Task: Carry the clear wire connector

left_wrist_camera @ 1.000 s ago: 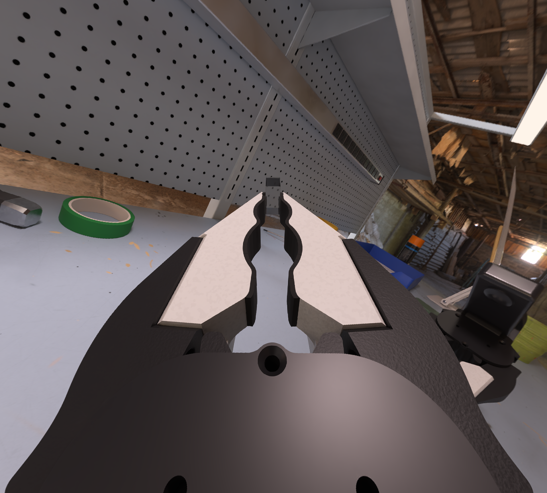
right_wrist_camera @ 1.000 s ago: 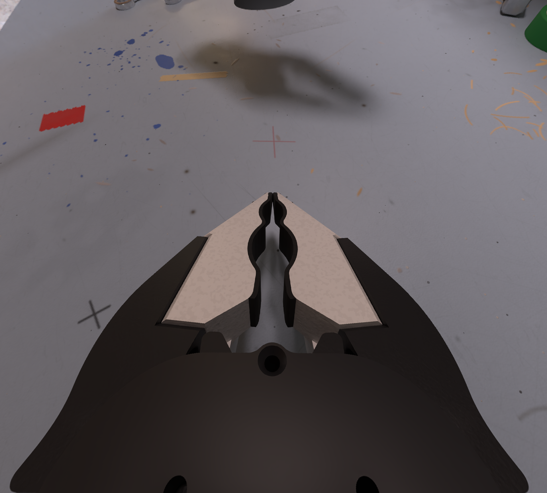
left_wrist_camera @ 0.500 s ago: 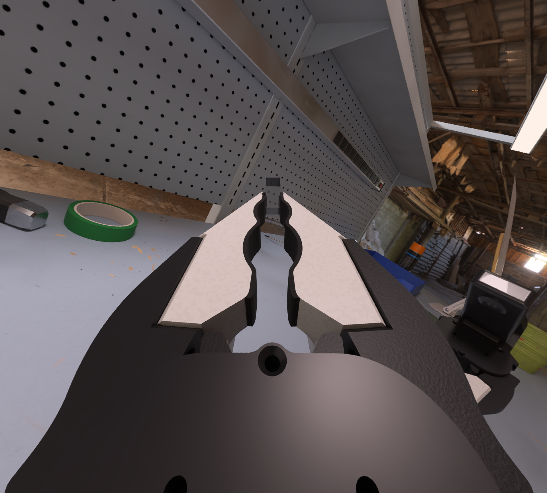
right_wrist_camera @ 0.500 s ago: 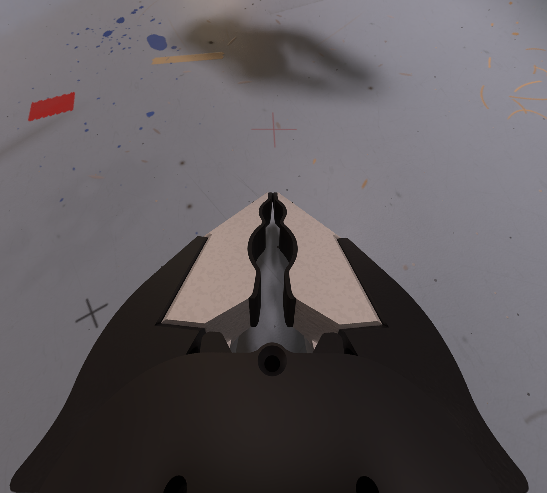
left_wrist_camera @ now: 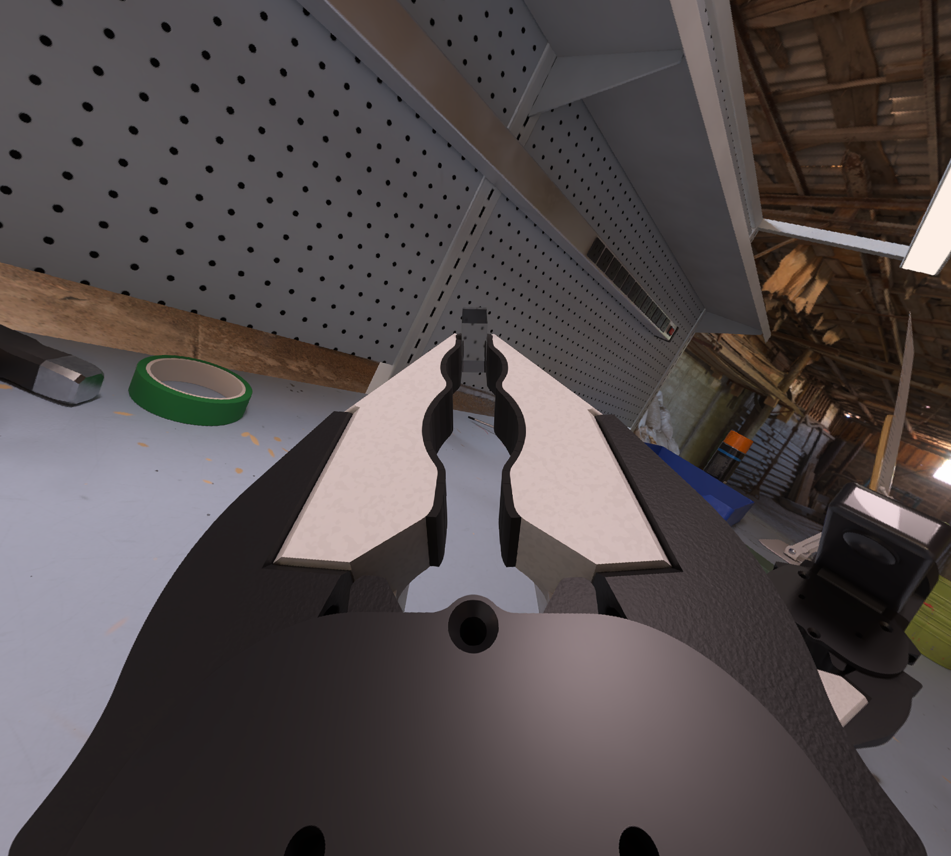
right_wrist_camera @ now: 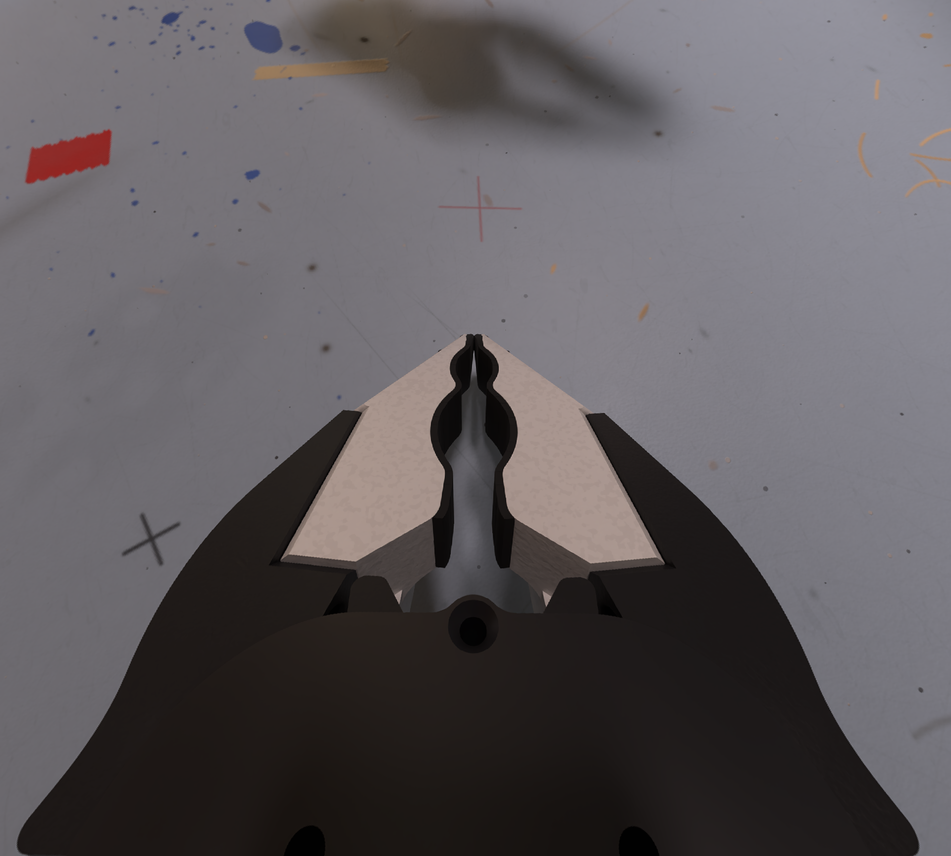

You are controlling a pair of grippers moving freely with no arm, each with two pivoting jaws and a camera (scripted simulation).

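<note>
Two grippers: the left gripper (left_wrist_camera: 474, 342) pinching one clear wire connector (left_wrist_camera: 474, 342), and the right gripper (right_wrist_camera: 473, 340) with fingers pressed together. One roll of green tape (left_wrist_camera: 190, 389) lies far left on the one grey workbench (left_wrist_camera: 103, 497), beside one hammer head (left_wrist_camera: 56, 376). One blue bin (left_wrist_camera: 694, 486) sits far right. On the bench: one red tape patch (right_wrist_camera: 68, 156), one tan tape strip (right_wrist_camera: 321, 69), two drawn crosses.

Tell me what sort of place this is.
Most likely a workshop bench in an old timber barn or shed. A pegboard backs the grey bench, a green tape roll and hammer head lie on it, and rough wooden rafters show overhead.
</note>
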